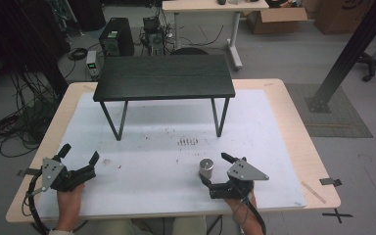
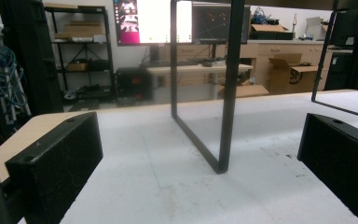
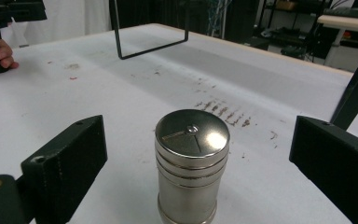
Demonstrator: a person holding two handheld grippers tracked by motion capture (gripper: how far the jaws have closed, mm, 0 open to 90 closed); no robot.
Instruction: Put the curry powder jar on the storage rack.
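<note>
Two tools, both spread apart: left tool (image 1: 80,155) near left on the white-covered bench (image 1: 142,186), gripping nothing; right tool (image 1: 214,170) flanking, not touching, upright ribbed silver metal cylinder (image 1: 206,169), near right, before small black metal-legged table (image 1: 164,76).

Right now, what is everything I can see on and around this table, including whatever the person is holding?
metal cylinder: one, silver, upright on the white mat between the right gripper's open jaws
small black table: one, black top and thin legs, at the far half of the mat
white mat: one, white with brownish marks, covering most of the tabletop
wooden table: one, light wood, under the mat
cardboard boxes: two or more, brown, on the floor far right
left gripper: one, black, open, near left of the mat
right gripper: one, black, open around the cylinder
</note>
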